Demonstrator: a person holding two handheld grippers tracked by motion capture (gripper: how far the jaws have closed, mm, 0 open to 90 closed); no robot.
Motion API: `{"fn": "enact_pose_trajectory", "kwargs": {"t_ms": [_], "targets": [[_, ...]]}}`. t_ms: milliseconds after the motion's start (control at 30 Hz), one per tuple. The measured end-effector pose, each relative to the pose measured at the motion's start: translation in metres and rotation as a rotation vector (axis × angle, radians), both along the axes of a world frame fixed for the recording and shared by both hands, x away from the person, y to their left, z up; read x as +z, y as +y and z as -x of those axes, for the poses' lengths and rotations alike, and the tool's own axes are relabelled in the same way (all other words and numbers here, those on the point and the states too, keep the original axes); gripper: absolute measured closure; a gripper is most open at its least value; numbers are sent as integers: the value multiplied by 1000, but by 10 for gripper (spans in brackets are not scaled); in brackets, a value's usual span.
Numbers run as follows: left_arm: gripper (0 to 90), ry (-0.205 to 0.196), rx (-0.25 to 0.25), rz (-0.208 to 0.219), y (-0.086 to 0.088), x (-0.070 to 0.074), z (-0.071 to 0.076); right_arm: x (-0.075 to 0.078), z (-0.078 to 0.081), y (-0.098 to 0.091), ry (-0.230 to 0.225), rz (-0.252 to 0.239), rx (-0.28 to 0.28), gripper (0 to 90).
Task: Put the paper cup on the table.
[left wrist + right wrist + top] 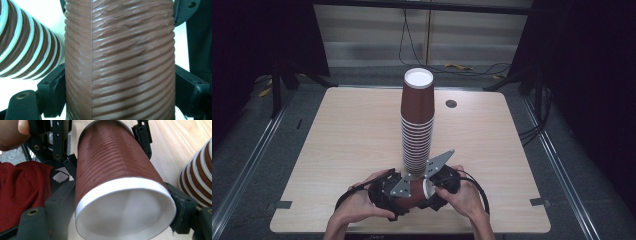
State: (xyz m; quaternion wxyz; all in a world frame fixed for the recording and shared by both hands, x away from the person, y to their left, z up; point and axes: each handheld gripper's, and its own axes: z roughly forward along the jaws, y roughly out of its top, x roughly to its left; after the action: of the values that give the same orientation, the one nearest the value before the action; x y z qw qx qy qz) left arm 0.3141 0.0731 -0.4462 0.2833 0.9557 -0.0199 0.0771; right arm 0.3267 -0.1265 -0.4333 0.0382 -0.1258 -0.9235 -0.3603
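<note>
A tall stack of upturned brown ribbed paper cups [417, 125] stands at the middle of the wooden table [337, 150]. In front of it, near the table's front edge, a single brown cup [414, 192] lies on its side between both grippers. My left gripper [392, 195] is shut on the cup's ribbed wall [120, 60], one black jaw on each side. My right gripper [125, 205] is shut on the same cup [110, 162] at its white-rimmed open end, which faces that camera. The stack [22, 50] rises just beside the held cup.
A small round hole [451, 103] sits in the table at the back right of the stack. Cables lie on the floor behind the table. Red clothing [20, 192] and a hand [12, 130] lie beyond the left gripper [57, 147]. The stack [197, 177] stands close by.
</note>
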Motion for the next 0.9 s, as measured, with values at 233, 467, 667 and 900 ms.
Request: {"fn": "enact_pose_trajectory", "kwargs": {"t_ms": [233,467,667,900], "targets": [[125,34,12,68,3,-3,0,1,-2,-3,8,-6,11,223],[116,30,11,105,6,-3,-1,3,-2,-4,9,-18,9,225],[123,55,15,214,17,-1,-3,2,-2,-3,13,-20,14,227],[122,56,14,240,20,-1,-3,2,-2,-3,8,-29,13,228]]}}
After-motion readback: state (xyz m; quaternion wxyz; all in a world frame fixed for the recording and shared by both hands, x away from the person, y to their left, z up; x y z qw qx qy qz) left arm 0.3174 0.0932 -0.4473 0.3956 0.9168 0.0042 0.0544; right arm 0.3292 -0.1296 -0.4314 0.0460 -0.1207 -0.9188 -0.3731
